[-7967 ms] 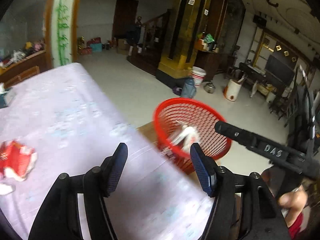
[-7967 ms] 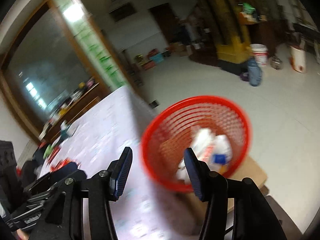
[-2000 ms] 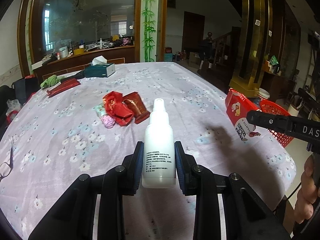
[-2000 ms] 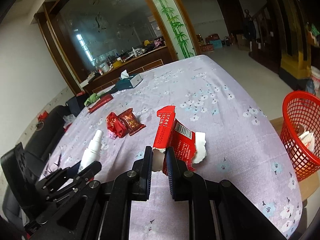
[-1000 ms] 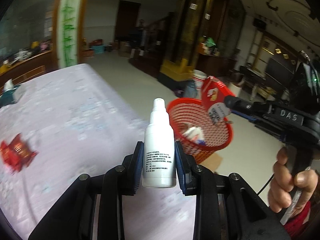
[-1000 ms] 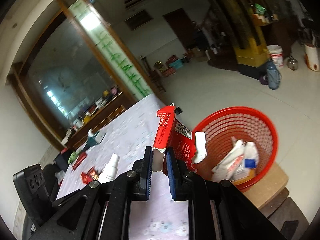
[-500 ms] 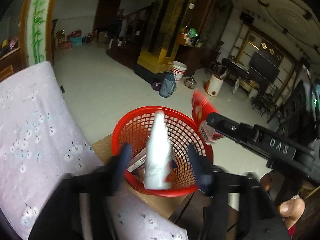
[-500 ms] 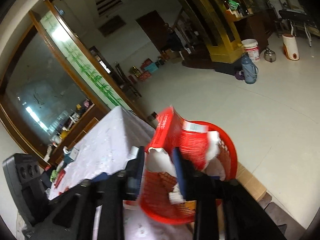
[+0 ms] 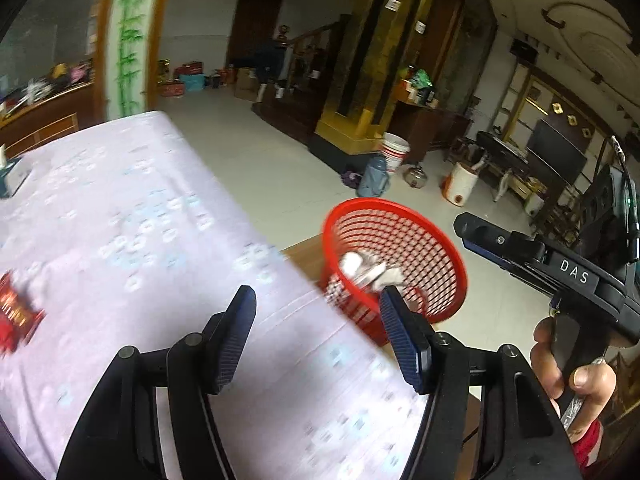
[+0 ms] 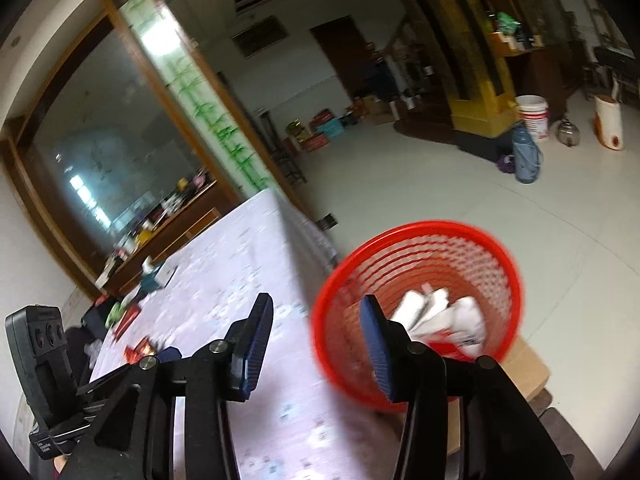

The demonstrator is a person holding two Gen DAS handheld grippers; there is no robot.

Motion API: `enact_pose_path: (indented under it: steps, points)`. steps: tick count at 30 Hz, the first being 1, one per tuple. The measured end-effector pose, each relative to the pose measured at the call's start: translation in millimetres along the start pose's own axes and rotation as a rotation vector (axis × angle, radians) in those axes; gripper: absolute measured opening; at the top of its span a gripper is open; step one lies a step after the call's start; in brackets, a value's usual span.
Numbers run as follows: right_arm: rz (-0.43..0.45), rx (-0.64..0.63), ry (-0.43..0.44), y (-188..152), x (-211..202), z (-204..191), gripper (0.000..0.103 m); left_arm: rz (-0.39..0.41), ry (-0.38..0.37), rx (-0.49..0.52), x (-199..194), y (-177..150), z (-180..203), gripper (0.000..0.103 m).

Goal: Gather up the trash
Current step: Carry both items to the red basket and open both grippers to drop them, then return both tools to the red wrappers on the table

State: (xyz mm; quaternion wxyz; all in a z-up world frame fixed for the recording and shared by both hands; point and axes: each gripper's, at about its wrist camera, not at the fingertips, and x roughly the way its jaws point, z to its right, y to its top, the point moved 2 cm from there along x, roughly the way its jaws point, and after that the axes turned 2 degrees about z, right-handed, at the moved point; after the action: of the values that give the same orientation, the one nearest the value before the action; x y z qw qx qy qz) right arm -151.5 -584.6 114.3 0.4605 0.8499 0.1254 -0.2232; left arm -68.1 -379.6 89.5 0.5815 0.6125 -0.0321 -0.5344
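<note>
Two hand-held grippers are in view, both spread wide with nothing between their jaws: the left hand-held gripper (image 9: 322, 336) over the worktop (image 9: 120, 240) edge, the right hand-held gripper (image 10: 316, 336) just beside the rim of the one red mesh basket (image 10: 420, 236). The basket stands on a low wooden block on the floor beside the worktop and holds a blurred heap of white and red trash (image 10: 444, 316); its pieces cannot be counted. One red wrapper (image 9: 16, 316) lies on the flowered cloth at the left.

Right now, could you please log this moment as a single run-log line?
left gripper: open, empty | right gripper: open, empty | red basket: holds trash | red wrappers: on table
</note>
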Motion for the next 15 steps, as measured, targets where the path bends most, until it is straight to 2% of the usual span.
enact_pose_path:
  steps: [4, 10, 15]
  points:
    - [-0.057, -0.036, 0.061, -16.3, 13.8, -28.1, 0.049, 0.004, 0.050, -0.033, -28.1, -15.7, -29.1, 0.063]
    - [-0.144, -0.109, 0.133, -43.7, 36.9, -74.9, 0.051, 0.044, 0.150, -0.131, -80.2, -33.2, -92.8, 0.063]
    - [-0.191, -0.166, 0.172, -62.5, 48.2, -105.7, 0.053, 0.067, 0.262, -0.283, -116.6, -44.3, -173.9, 0.063]
